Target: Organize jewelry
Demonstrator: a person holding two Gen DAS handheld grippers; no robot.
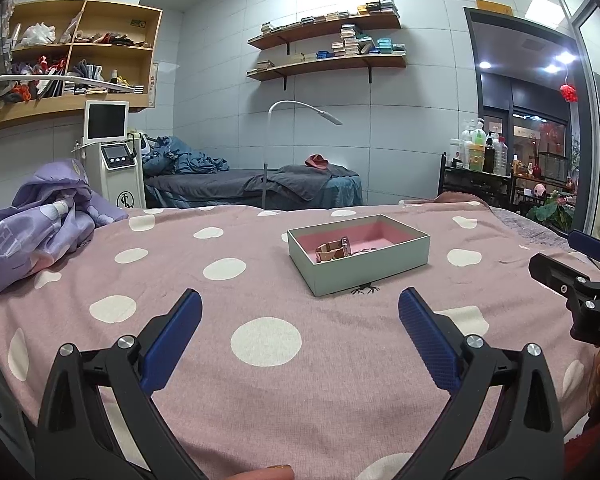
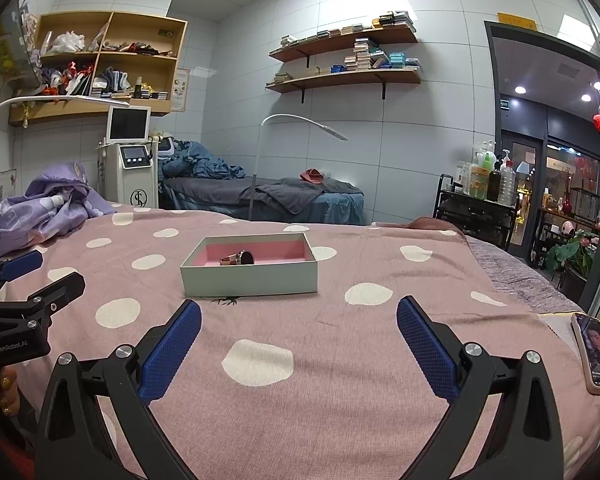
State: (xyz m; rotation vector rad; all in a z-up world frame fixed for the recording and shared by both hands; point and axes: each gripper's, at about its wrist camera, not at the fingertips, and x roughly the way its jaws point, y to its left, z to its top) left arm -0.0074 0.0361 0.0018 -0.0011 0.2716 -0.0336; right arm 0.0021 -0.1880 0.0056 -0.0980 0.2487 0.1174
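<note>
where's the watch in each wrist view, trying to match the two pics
Left wrist view: the watch lies inside the open box, toward its left end, right of picture centre.
Right wrist view: the watch lies in the same box, near its middle, left of picture centre.
Shared landmark: the small black spider-like mark on the polka-dot blanket at the box's near edge.

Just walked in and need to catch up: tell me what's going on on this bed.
A person holds two grippers over a pink spotted blanket. The left gripper and right gripper are both open and hold nothing. Ahead of them sits an open box with a pink lining; a watch already lies inside. A phone rests at the right edge.
</note>
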